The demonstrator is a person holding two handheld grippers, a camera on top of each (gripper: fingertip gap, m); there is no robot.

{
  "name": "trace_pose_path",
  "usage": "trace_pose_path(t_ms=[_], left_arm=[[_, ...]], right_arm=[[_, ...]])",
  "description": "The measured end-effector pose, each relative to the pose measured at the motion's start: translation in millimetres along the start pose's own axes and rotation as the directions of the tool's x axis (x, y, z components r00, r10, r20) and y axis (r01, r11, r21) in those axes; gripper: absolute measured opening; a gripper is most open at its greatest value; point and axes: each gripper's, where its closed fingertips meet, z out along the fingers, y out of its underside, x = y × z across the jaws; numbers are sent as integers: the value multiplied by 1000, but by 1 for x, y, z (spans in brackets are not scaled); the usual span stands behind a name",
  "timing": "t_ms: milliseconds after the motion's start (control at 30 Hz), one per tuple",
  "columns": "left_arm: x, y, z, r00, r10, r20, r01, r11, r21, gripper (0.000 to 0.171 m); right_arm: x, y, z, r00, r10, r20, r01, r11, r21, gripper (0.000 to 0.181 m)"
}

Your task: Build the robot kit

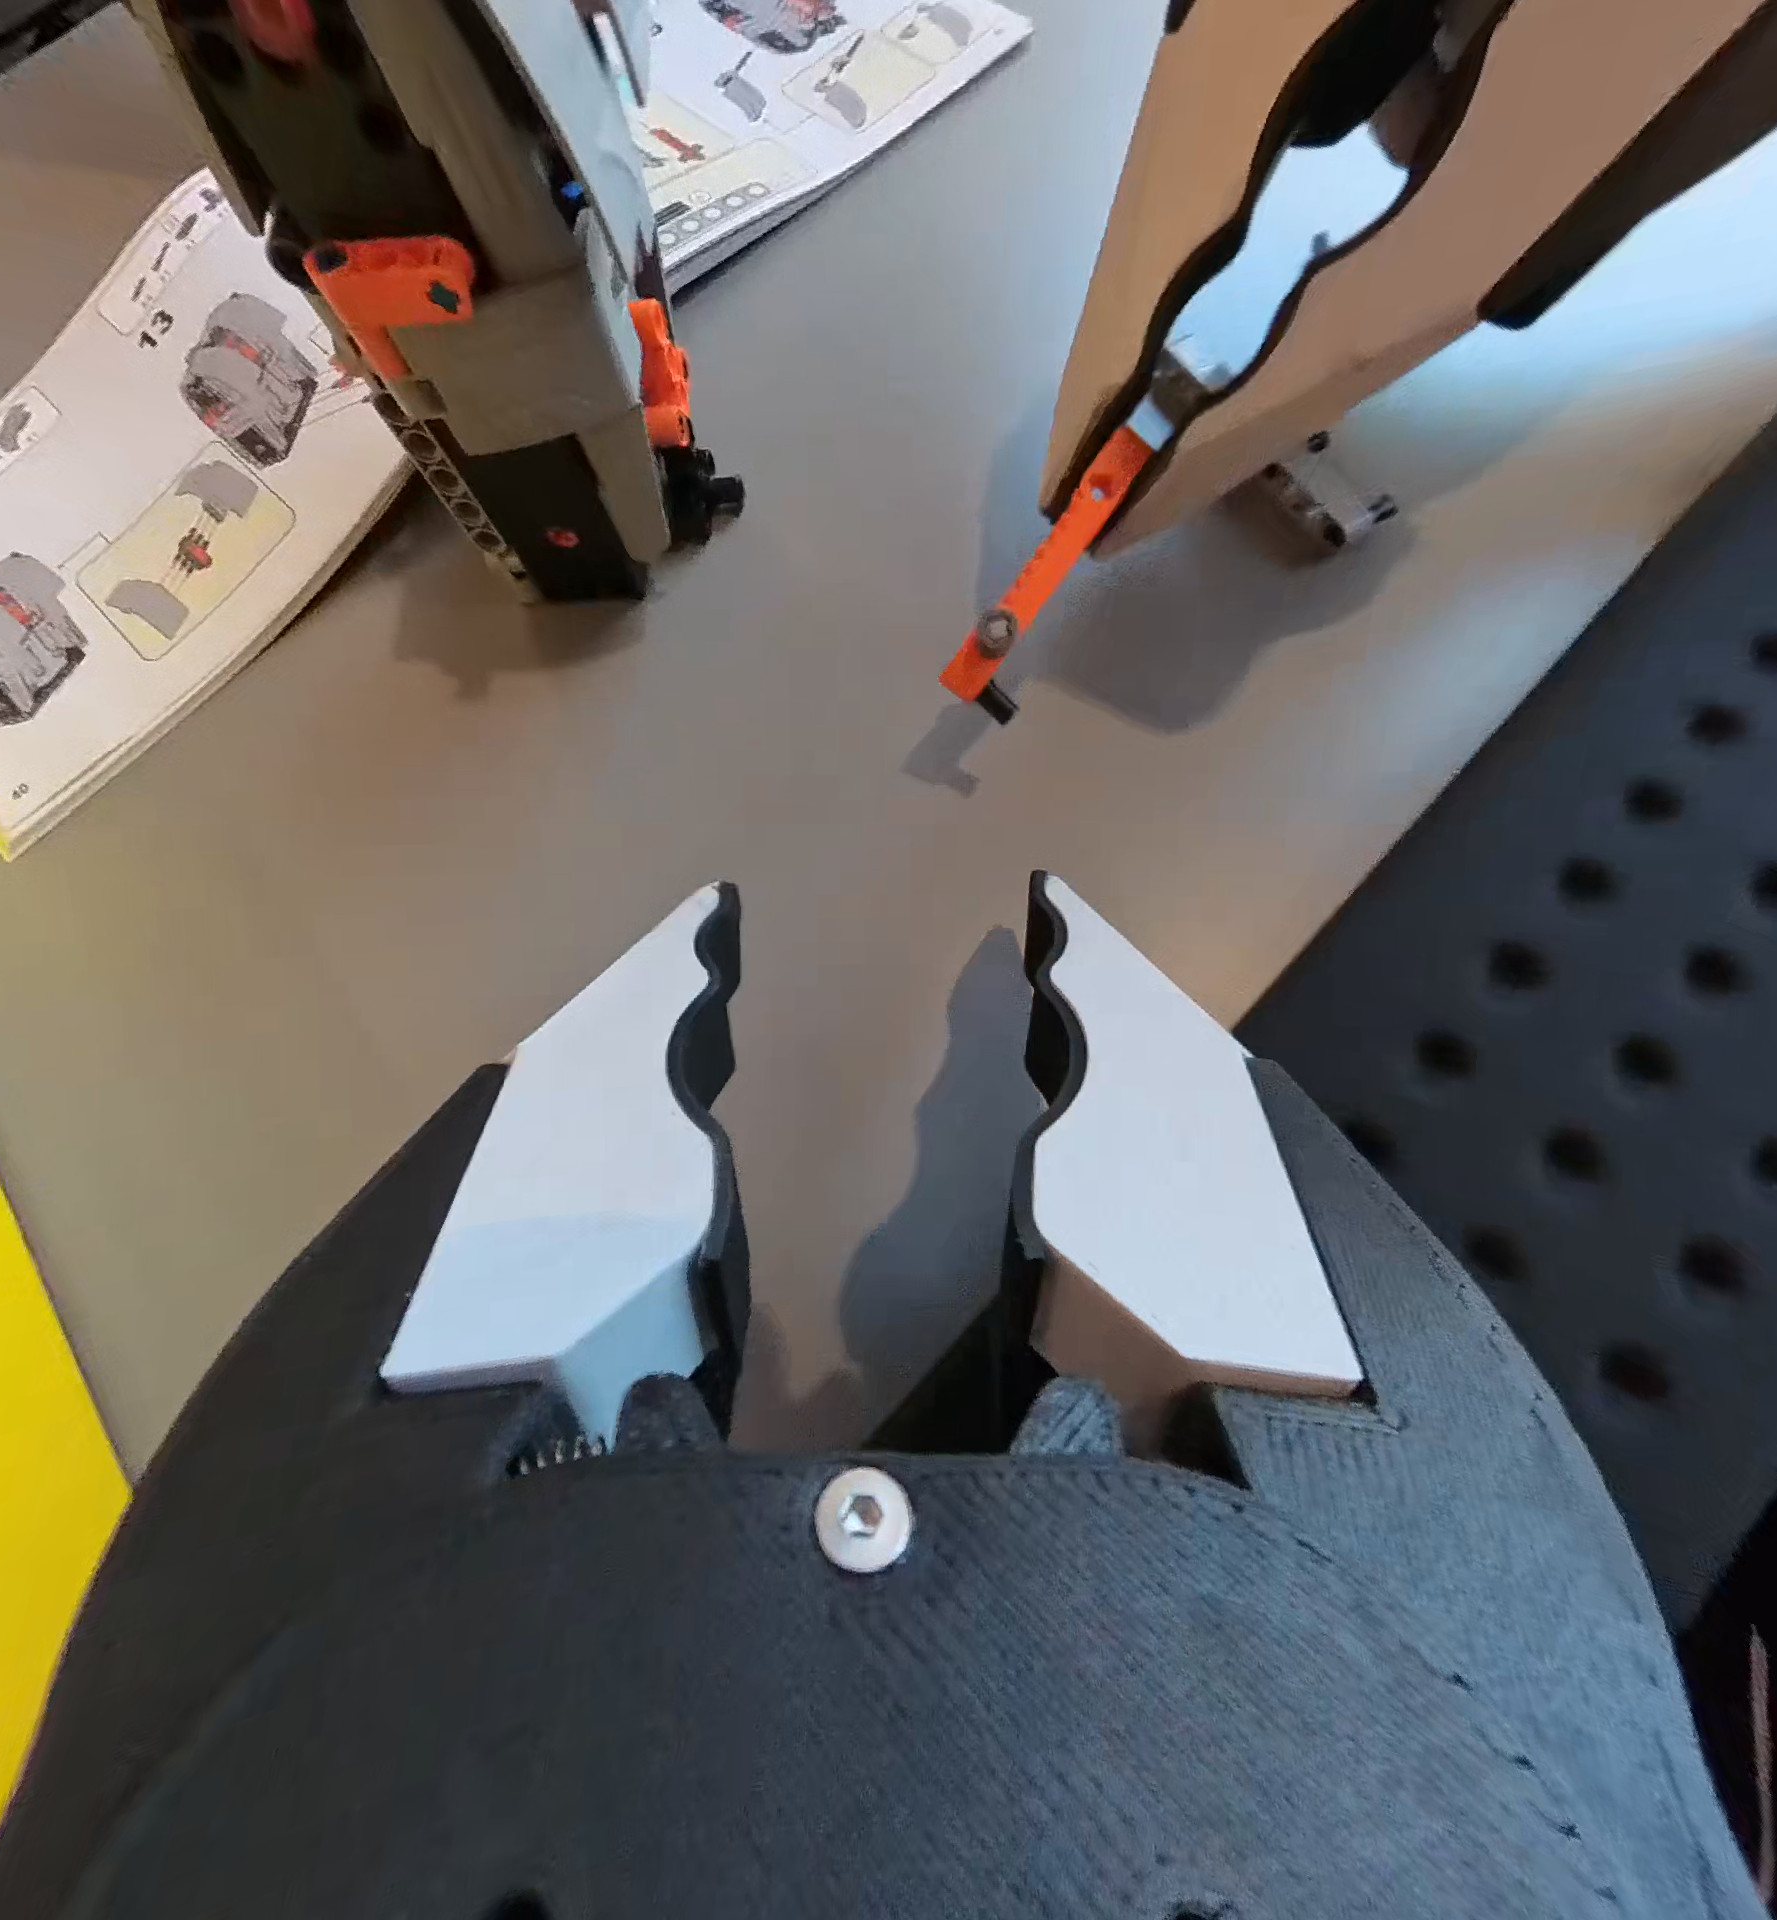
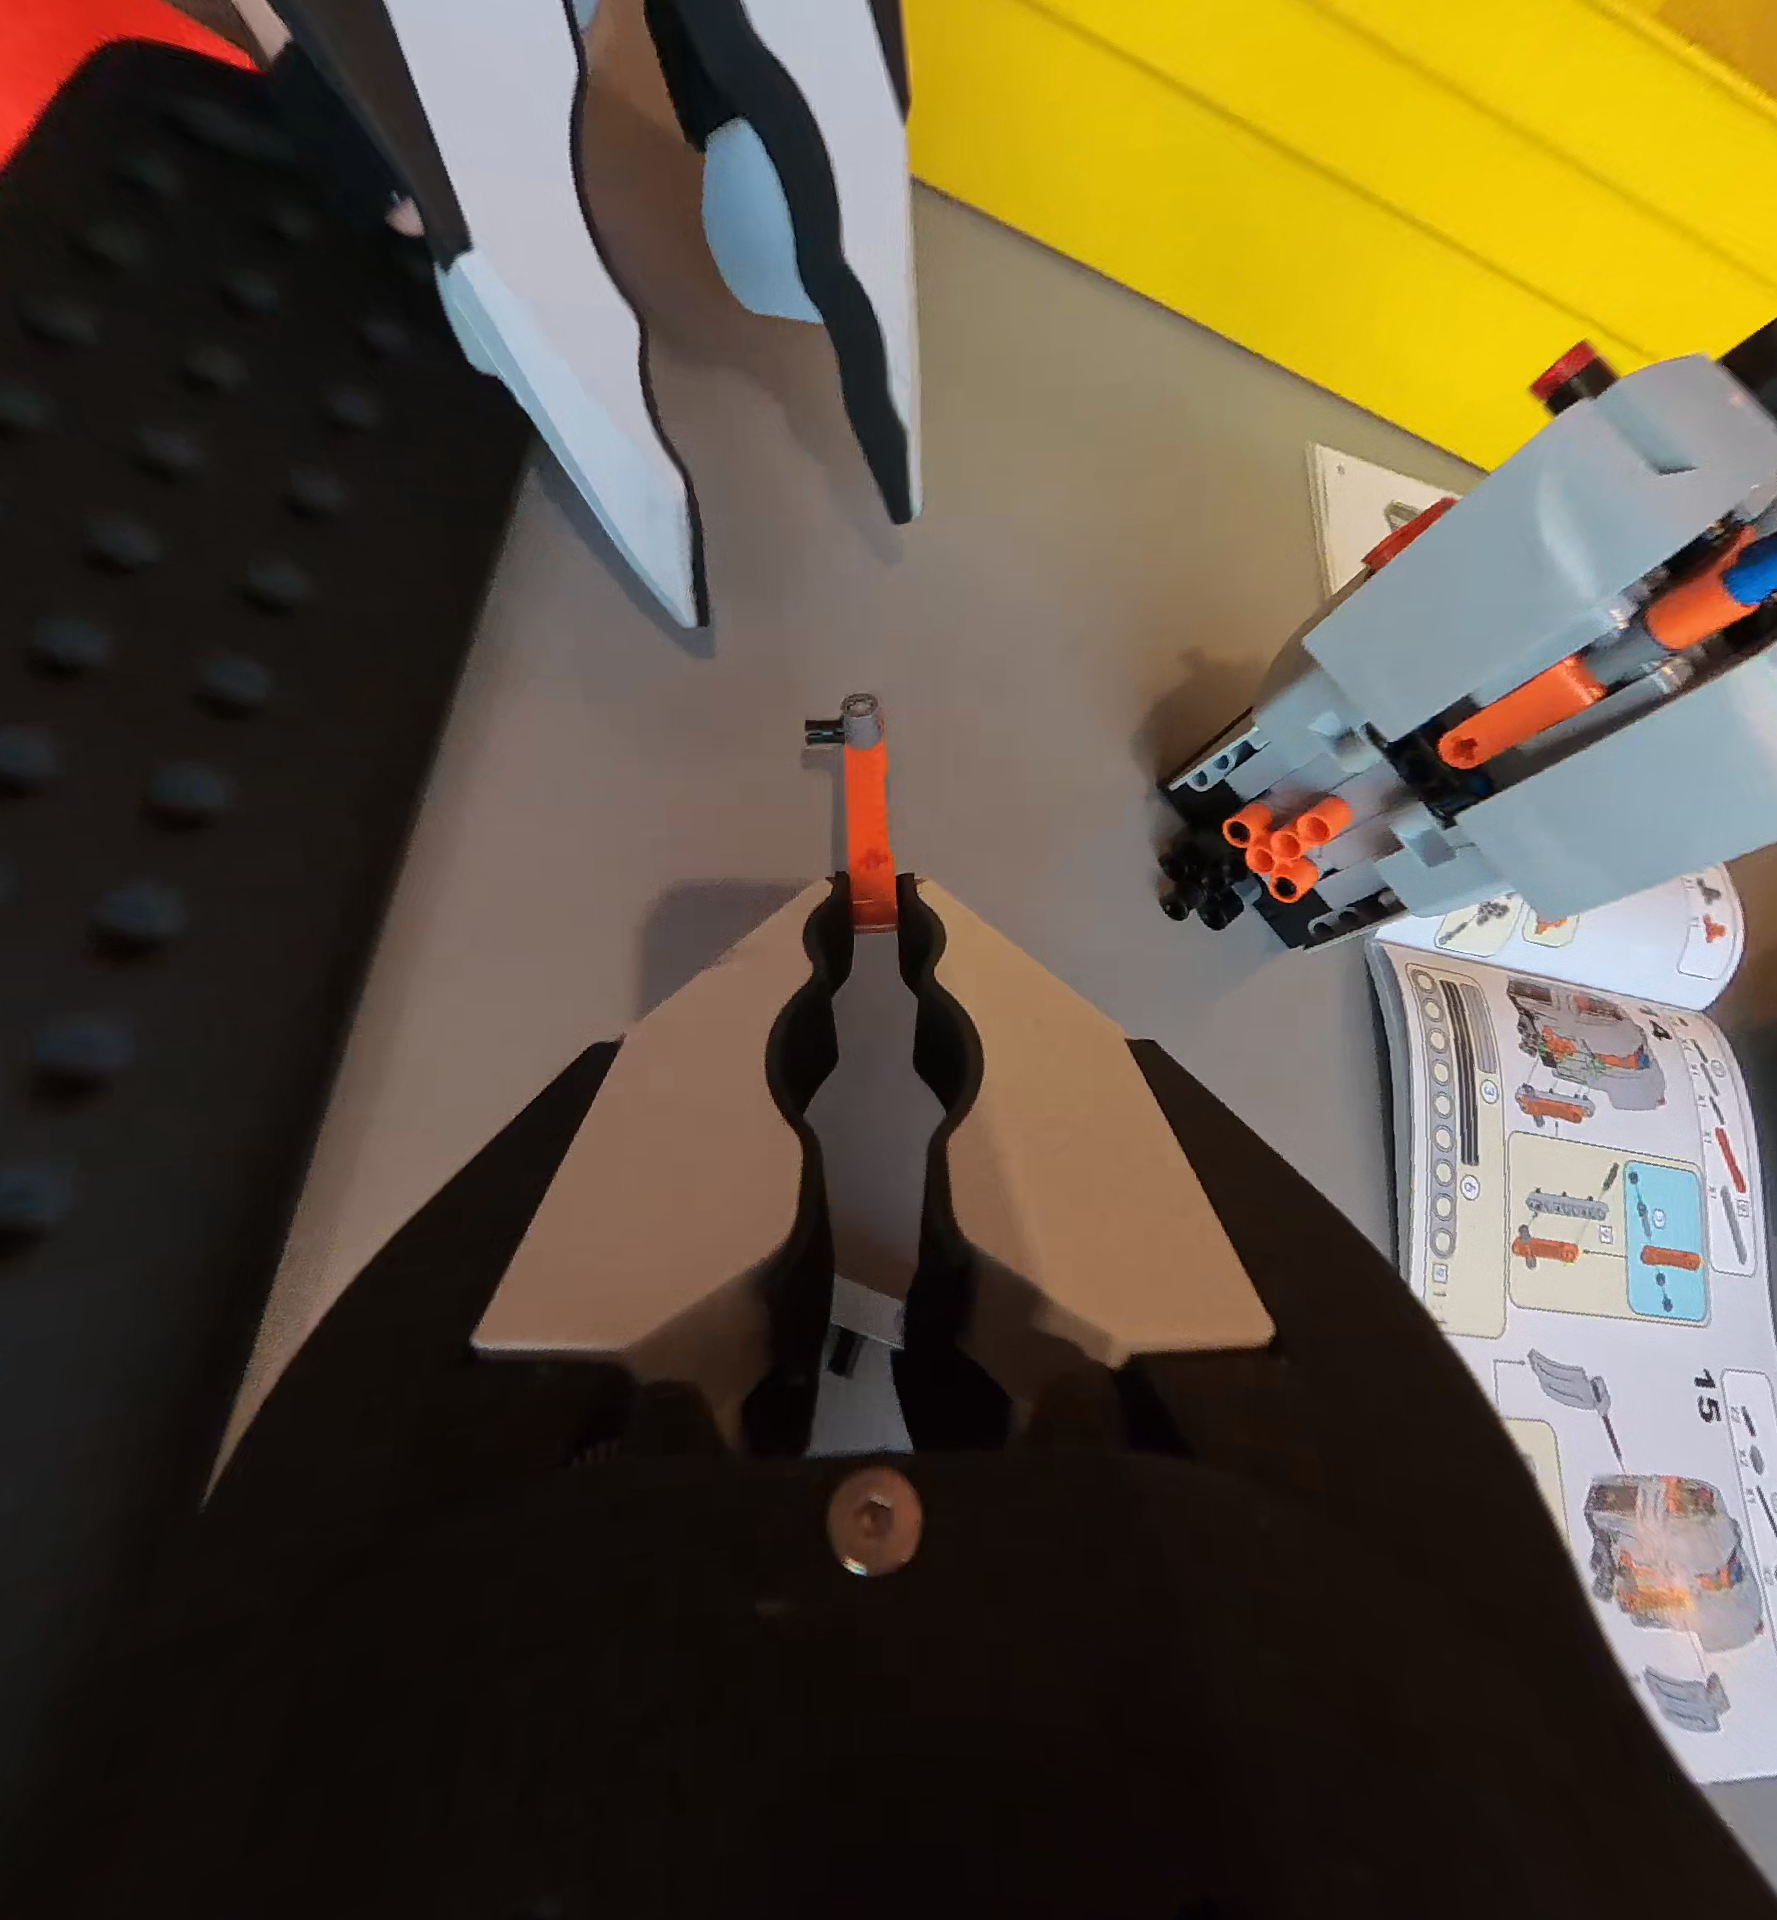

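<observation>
My right gripper [image 2: 871, 889] is shut on an orange toy beam [image 2: 866, 805] by one end. The beam sticks out forward above the grey table [image 2: 1050, 582], with a grey bush and a black pin at its far end. In the left wrist view the same beam [image 1: 1055, 566] hangs from the right gripper [image 1: 1081, 514] at the upper right. My left gripper [image 1: 884, 894] is open and empty over the table, its tips a short way from the beam's free end. It also shows in the right wrist view [image 2: 801, 566], facing the beam.
A grey, black and orange brick-built model [image 1: 510, 343] [image 2: 1549, 665] stands on the table beside an open instruction booklet [image 1: 125, 499] [image 2: 1611, 1330]. A small grey part [image 1: 1320, 499] lies behind the right gripper. A black perforated board [image 1: 1611, 987] [image 2: 136, 727] and a yellow bin [image 2: 1383, 197] border the table. The tips of one gripper are about 8 centimetres away from the tips of the other.
</observation>
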Motion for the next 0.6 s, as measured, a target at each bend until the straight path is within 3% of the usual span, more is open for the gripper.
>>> trace_pose_path(t_ms=[233,367,500,600], left_arm=[[-9,-1,19,999,35,-4,-35,998,-51,64],[-11,-3,31,998,4,-62,-8,998,-59,75],[-15,-11,43,996,15,-93,-17,999,-27,88],[-15,-13,45,994,22,-103,-23,1000,-4,92]], right_arm=[[5,15,9,999,39,29,-37,997,-67,7],[9,19,5,992,122,43,-119,991,-65,28],[22,20,-38,953,301,-23,-300,953,43,54],[34,54,-80,880,450,-149,-442,893,84,74]])
